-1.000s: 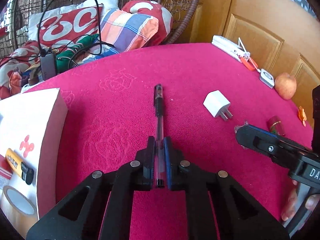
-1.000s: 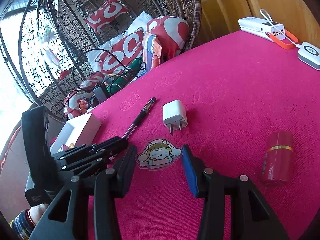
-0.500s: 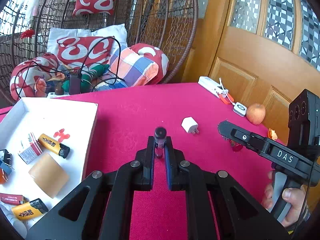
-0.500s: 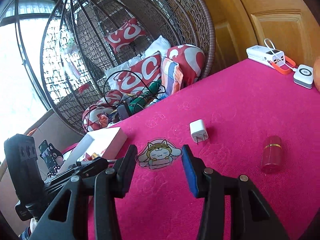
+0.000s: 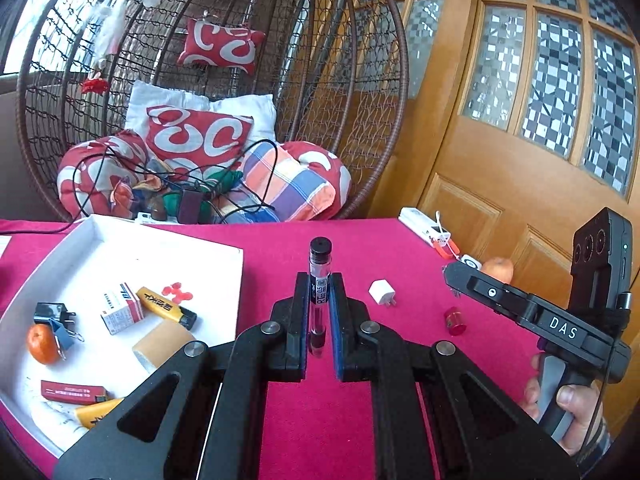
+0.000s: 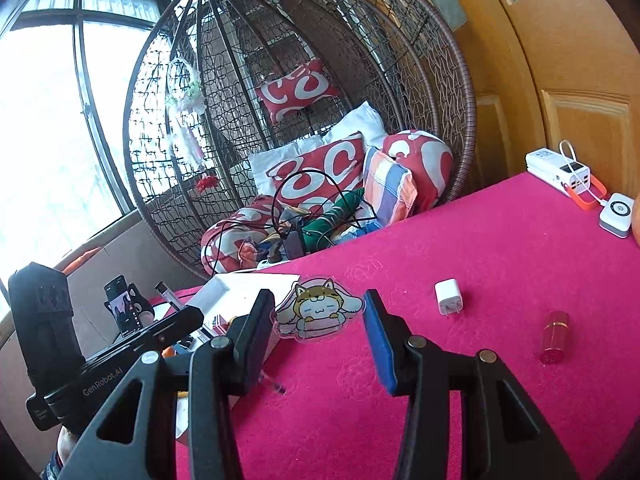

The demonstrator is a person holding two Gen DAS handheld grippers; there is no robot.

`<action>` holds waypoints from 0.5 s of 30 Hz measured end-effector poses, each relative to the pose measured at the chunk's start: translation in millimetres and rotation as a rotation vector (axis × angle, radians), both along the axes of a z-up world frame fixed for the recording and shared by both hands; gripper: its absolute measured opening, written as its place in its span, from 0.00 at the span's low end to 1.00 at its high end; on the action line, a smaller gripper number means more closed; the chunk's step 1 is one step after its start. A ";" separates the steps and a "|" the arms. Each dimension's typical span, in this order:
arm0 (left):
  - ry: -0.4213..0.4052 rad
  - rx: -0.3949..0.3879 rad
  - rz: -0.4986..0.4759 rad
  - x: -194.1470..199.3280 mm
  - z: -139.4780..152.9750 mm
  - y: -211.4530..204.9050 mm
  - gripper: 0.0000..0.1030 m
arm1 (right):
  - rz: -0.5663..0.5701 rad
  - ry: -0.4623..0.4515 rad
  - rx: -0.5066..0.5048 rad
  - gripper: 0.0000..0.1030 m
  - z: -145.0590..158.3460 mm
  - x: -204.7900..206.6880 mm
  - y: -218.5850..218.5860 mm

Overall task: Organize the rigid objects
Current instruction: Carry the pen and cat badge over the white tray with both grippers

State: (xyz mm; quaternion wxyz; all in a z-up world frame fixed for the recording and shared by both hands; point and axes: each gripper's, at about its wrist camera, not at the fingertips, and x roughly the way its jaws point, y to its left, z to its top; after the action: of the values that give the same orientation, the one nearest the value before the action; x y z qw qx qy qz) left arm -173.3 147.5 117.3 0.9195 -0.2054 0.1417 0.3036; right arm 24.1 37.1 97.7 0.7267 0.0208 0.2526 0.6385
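Observation:
My left gripper [image 5: 319, 296] is shut on a clear pen [image 5: 320, 276] with a black cap and holds it tilted up, in the air beside the white box [image 5: 120, 248]. My right gripper [image 6: 318, 316] is shut on a flat cartoon cat sticker [image 6: 318, 314] and holds it above the pink table. The white box holds lighters, an orange, a tape roll and a small carton. A white charger plug [image 6: 449, 296] and a red lipstick [image 6: 555, 336] lie on the pink cloth; both also show in the left wrist view, the plug [image 5: 382, 292] and the lipstick [image 5: 455, 320].
A white power bank [image 6: 558, 170] with an orange cable and a small white device [image 6: 618, 214] lie at the table's far right edge by the wooden door. A wicker hanging chair [image 5: 208, 92] with cushions and cables stands behind the table. An apple [image 5: 498, 268] sits near the door.
My left gripper lifted the pen off the cloth and tilted it upward, swinging left so the white box came into view. My right gripper rose with the sticker.

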 end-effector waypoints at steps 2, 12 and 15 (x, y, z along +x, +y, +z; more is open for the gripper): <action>-0.018 -0.012 0.023 -14.0 0.0 5.4 0.08 | 0.009 -0.012 -0.002 0.44 3.5 -7.0 1.6; -0.080 -0.017 0.107 -60.6 2.2 19.2 0.08 | 0.069 -0.070 -0.015 0.44 14.0 -42.8 18.4; -0.103 -0.016 0.136 -75.3 4.7 24.5 0.08 | 0.096 -0.094 -0.022 0.44 17.7 -55.5 25.9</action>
State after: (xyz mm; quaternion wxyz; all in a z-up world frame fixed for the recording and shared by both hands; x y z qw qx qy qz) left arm -248.6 172.0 122.0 0.9013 -0.2372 0.0823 0.3531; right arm -31.4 63.0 115.5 0.7067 -0.0295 0.2259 0.6699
